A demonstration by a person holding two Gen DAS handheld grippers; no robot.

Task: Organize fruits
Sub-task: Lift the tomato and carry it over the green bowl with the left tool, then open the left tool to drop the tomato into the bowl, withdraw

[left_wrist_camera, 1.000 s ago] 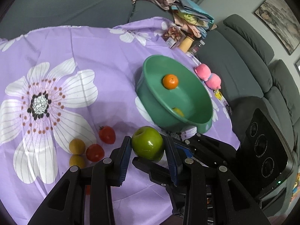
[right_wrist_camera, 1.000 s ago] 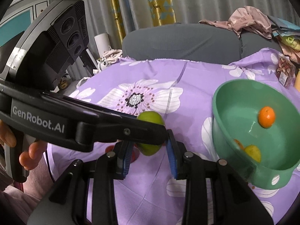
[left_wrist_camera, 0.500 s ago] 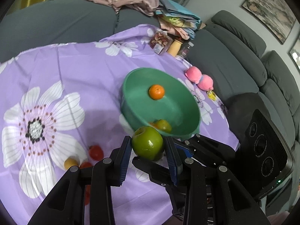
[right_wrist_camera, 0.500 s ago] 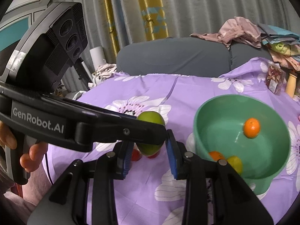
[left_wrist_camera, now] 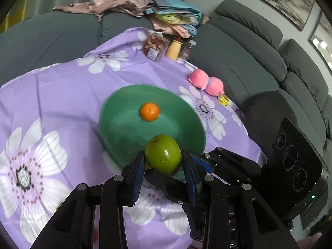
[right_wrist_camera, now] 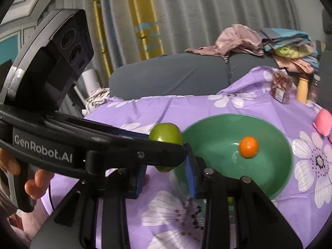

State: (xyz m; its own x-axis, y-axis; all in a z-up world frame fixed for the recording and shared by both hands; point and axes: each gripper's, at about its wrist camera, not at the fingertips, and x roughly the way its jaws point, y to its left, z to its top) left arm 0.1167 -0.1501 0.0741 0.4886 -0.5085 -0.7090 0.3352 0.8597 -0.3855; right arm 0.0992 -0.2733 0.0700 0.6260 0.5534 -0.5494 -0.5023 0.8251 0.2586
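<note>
My left gripper is shut on a green apple and holds it in the air at the near rim of the green bowl. An orange lies in the bowl. In the right wrist view the apple sits just left of the bowl, gripped by the left gripper's fingers, and the orange shows inside. My right gripper is open and empty, below the left gripper, near the bowl's left rim.
The table has a purple flowered cloth. A snack jar, a bottle and a pink plush toy stand at the far side. A grey sofa with piled clothes surrounds it.
My left gripper has carried the apple up and toward the bowl. The loose fruits on the cloth have dropped out of view. The right gripper has followed alongside.
</note>
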